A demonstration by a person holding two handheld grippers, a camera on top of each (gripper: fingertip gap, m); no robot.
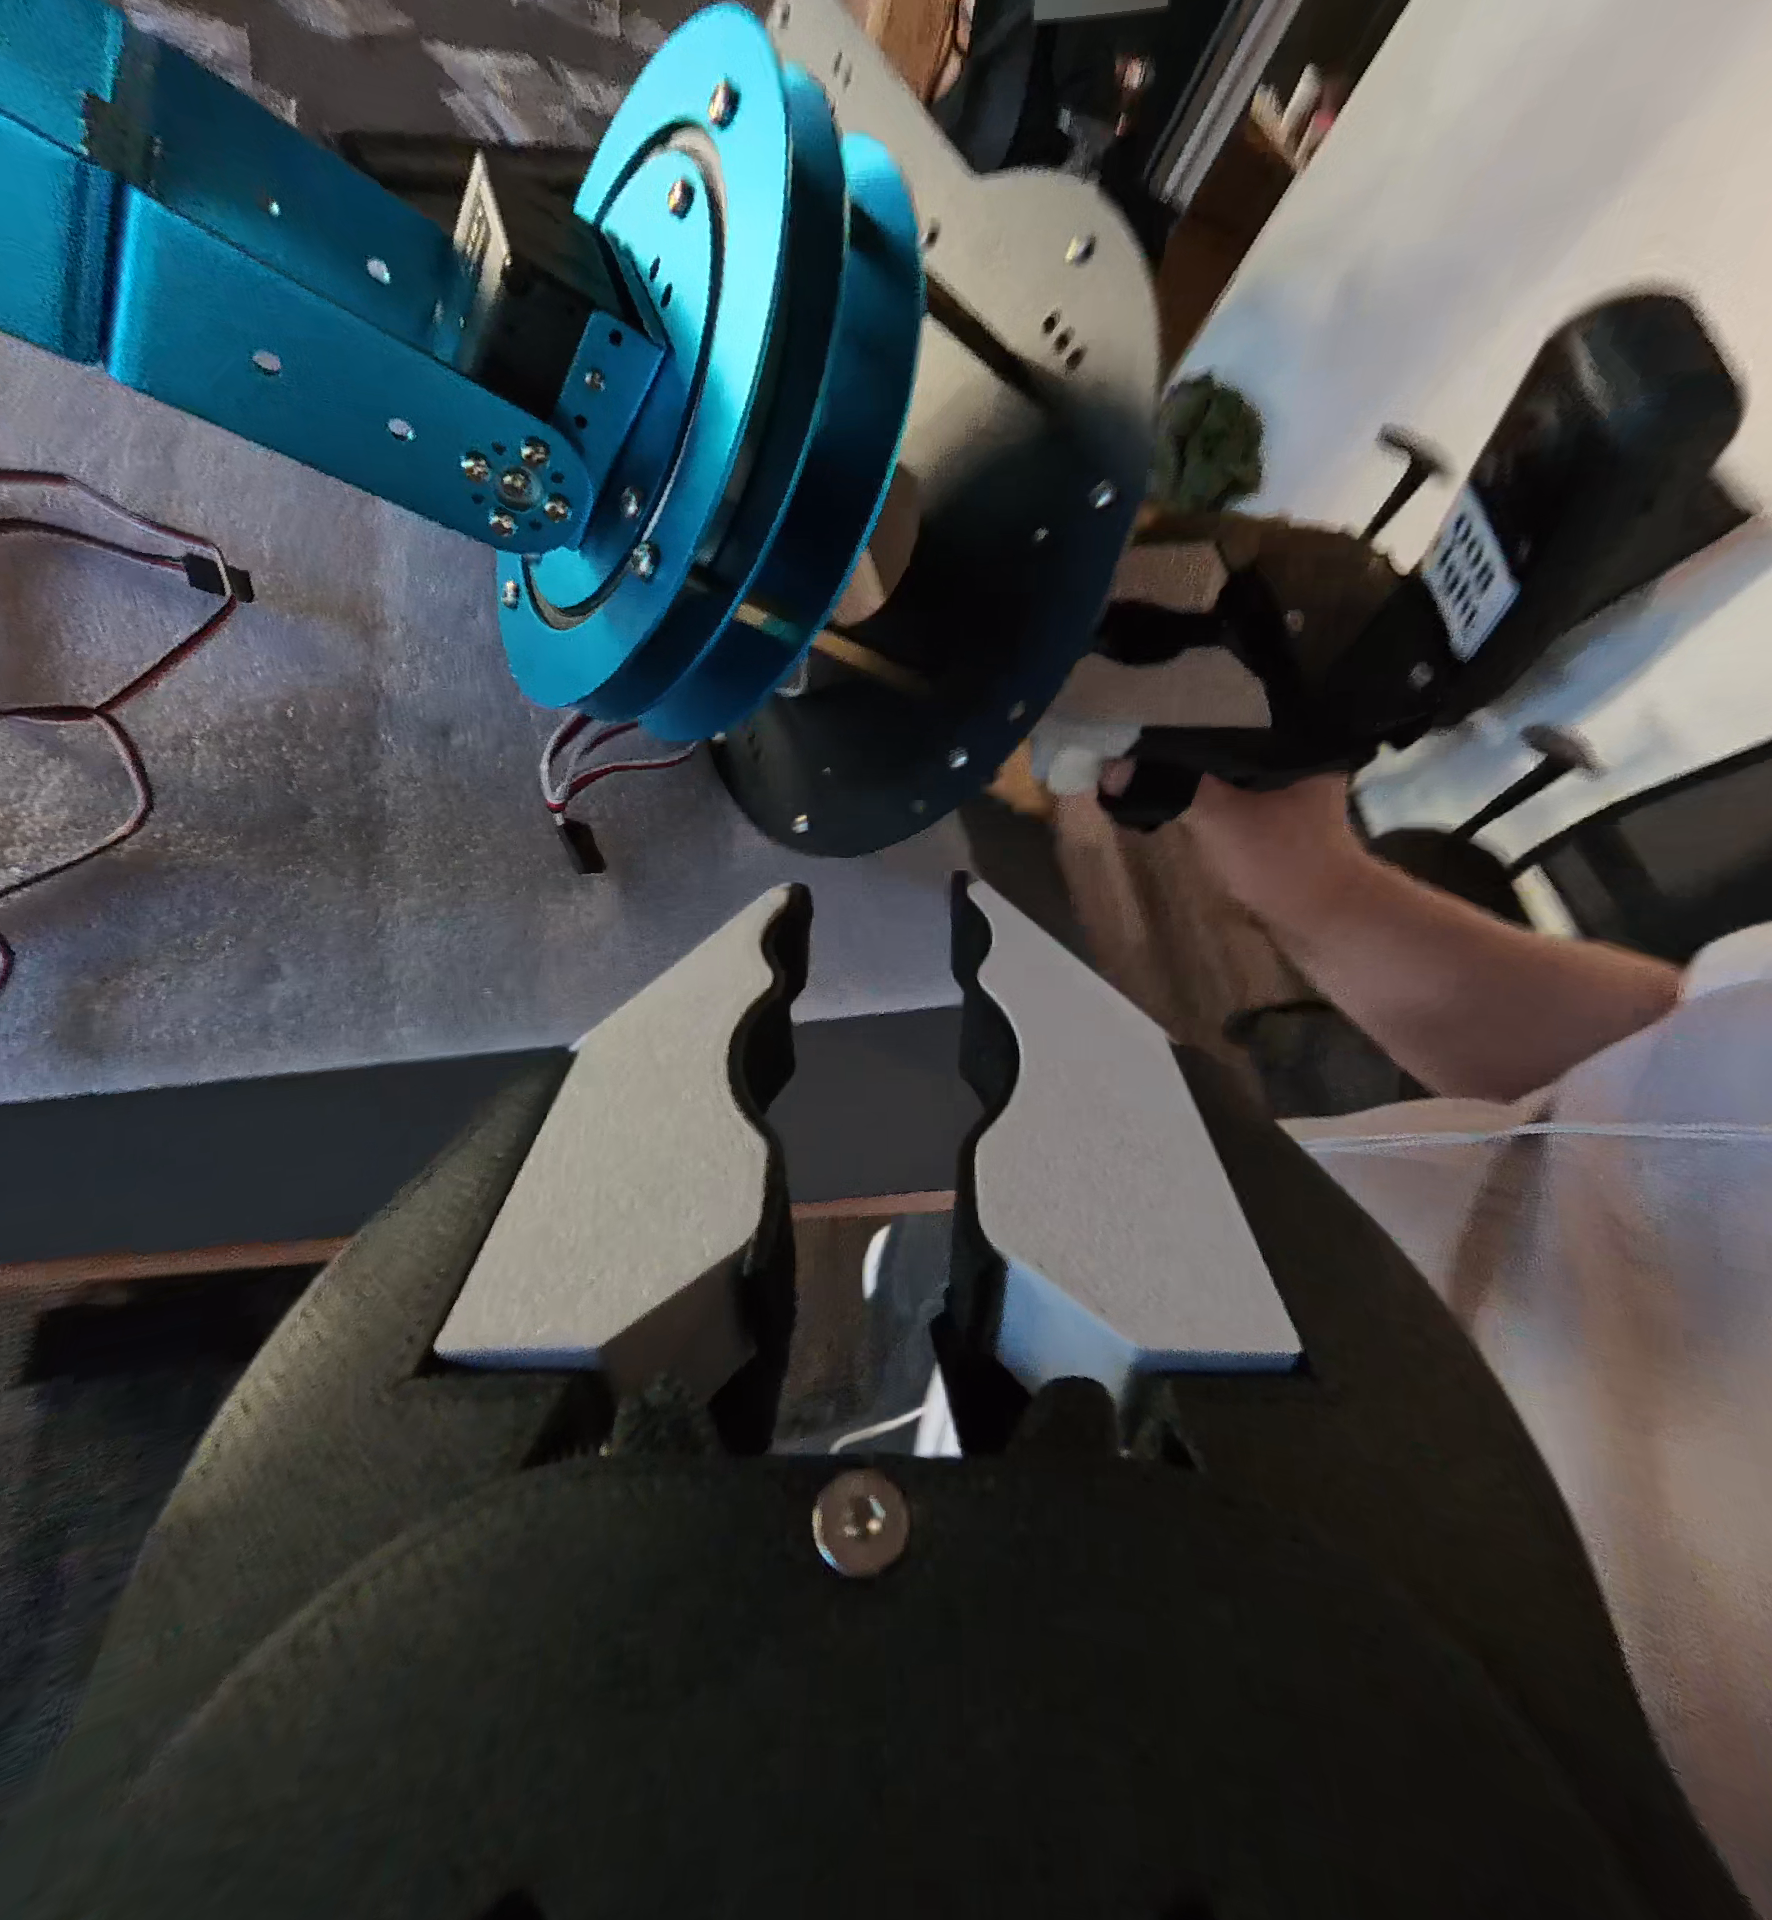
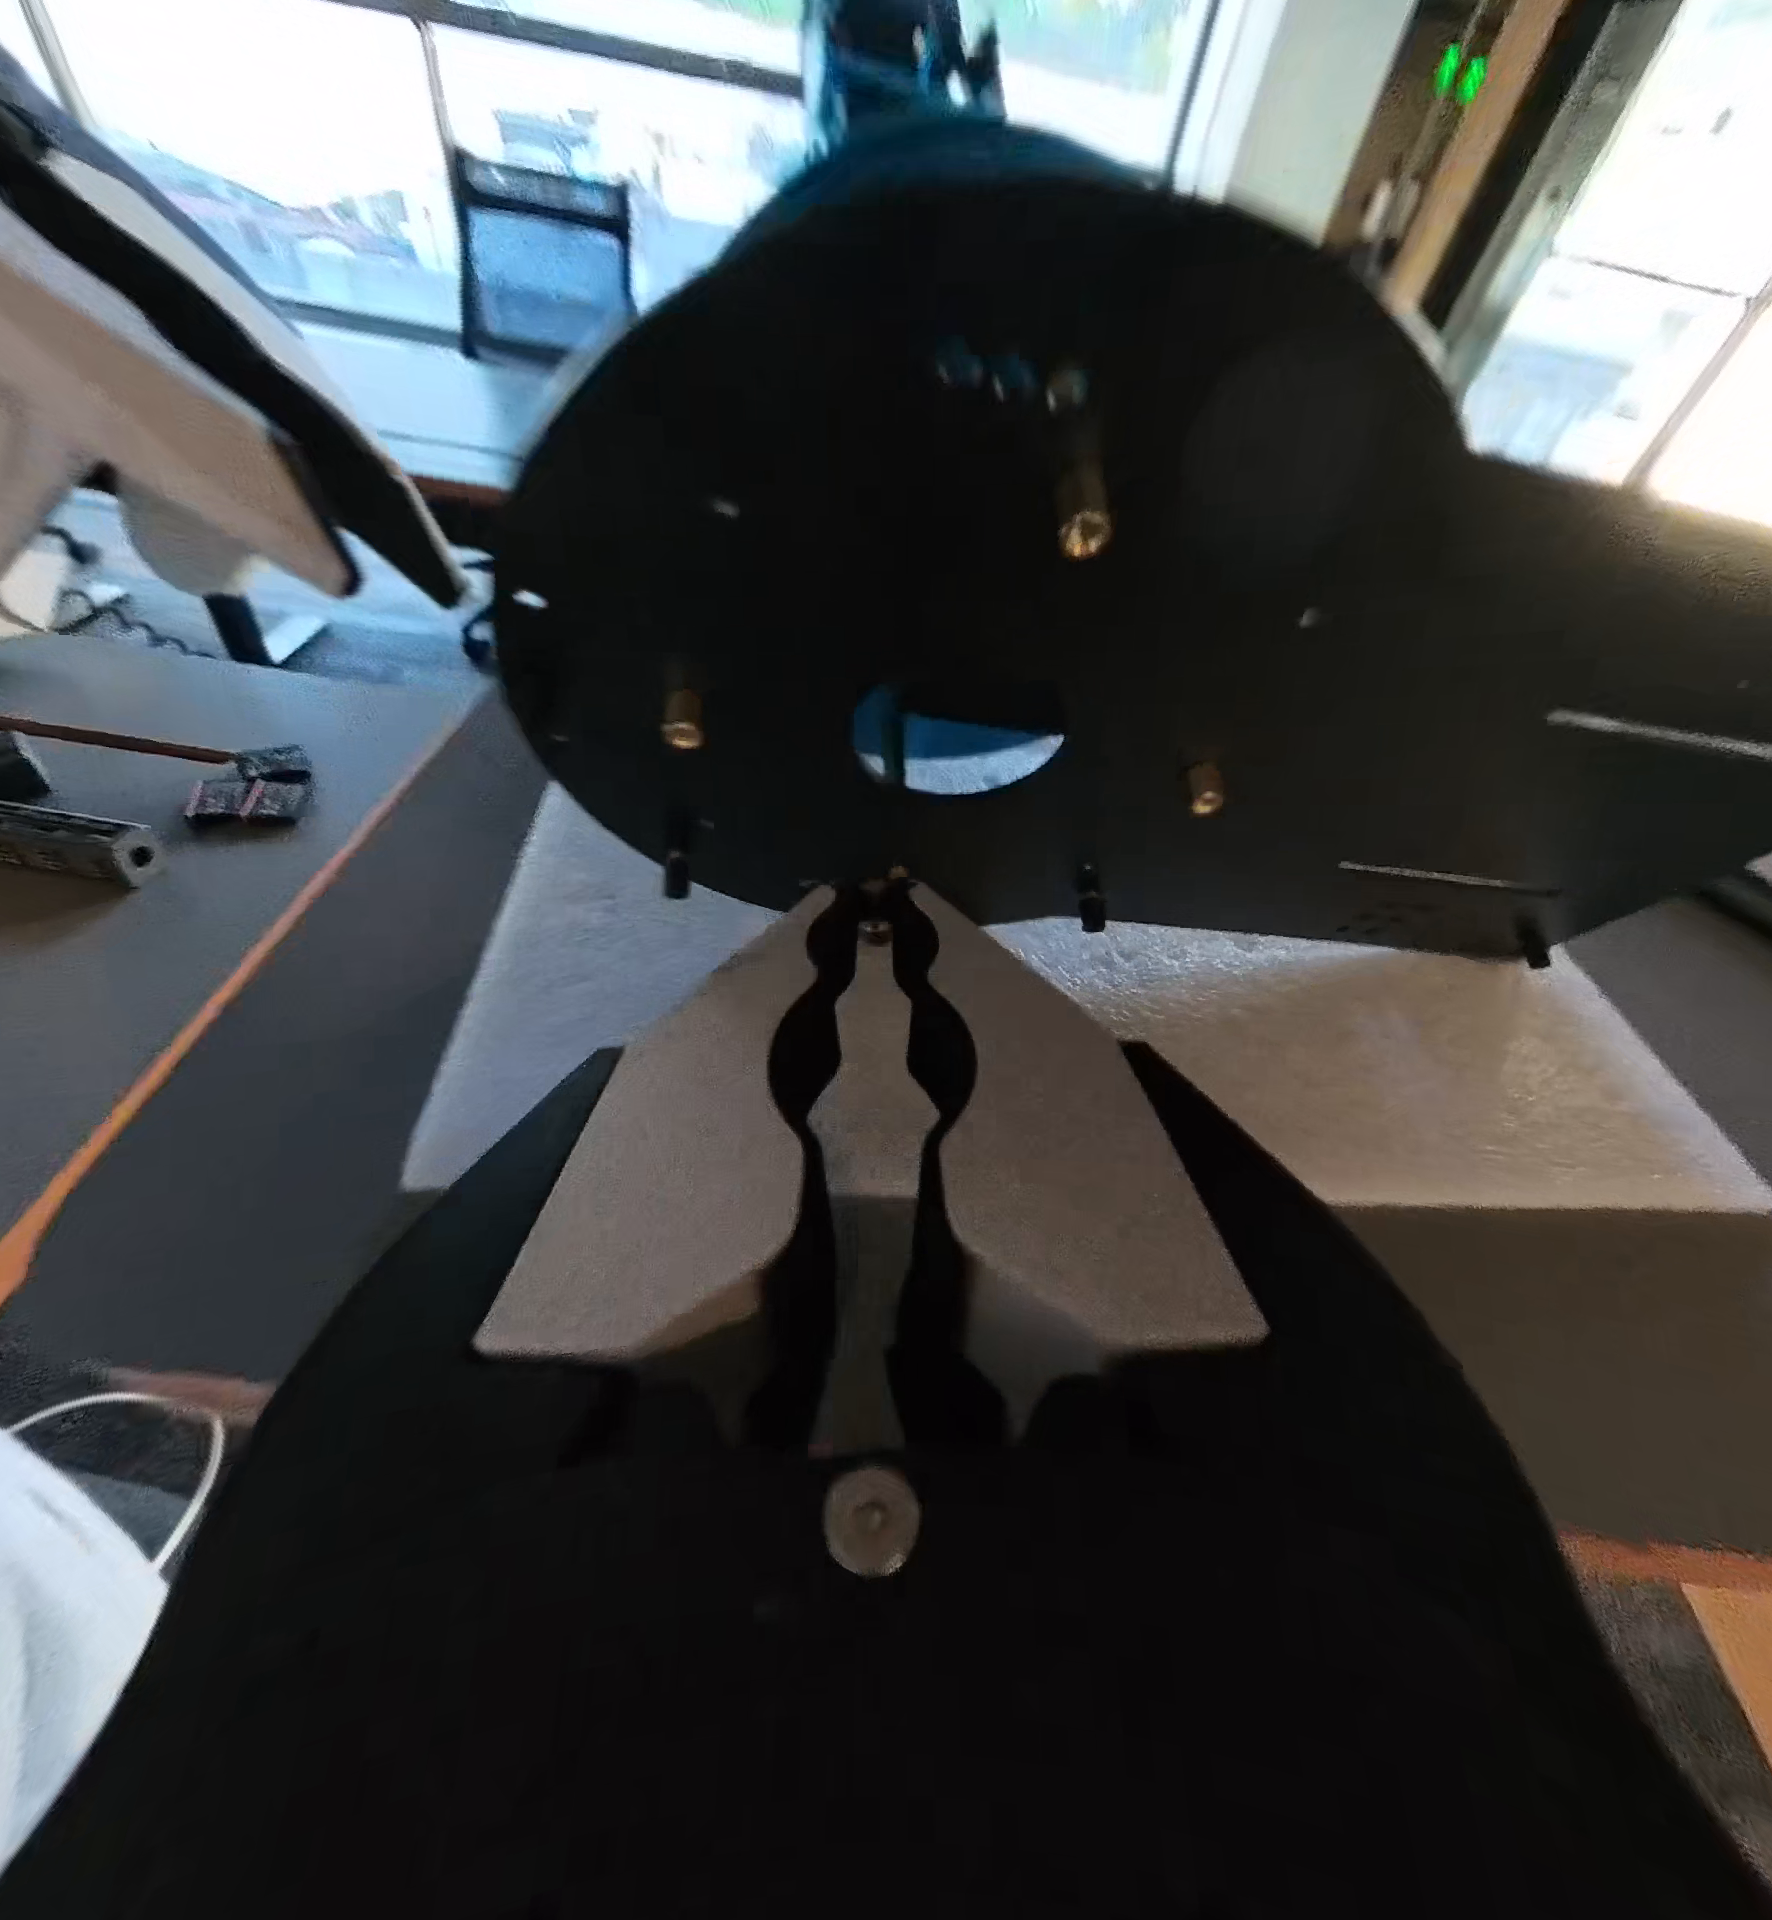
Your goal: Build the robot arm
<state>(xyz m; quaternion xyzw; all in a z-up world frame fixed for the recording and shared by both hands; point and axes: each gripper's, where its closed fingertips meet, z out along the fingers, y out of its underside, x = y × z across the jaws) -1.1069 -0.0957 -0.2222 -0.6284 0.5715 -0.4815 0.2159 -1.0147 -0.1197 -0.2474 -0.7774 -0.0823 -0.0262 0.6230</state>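
The left tongs stand narrowly parted with nothing between their wavy black pads, hovering over the near edge of the grey felt mat that covers the dark tabletop. Just beyond their tips hangs the round black perforated base plate of a small robot arm, tilted up off the mat. Bolted to that plate is a stack of blue anodised metal turntable discs, and from the discs a blue metal arm link with a black servo runs toward the far left corner of the mat. A bundle of red, white and black servo wires trails from under the discs onto the mat, and a second looped servo lead lies along the mat's left edge.

The right tongs are nearly closed, pinching a small fitting at the lower rim of the black base plate; the fitting is too blurred to identify. Three brass standoffs project from the plate's underside around a central round hole. Below lies a white foam block on the tabletop. Toward the tabletop's left edge rest a grey slotted metal bar and two small dark chips.

In the left view the right tongs' black handle shows beyond the plate, gripped by a person's hand.
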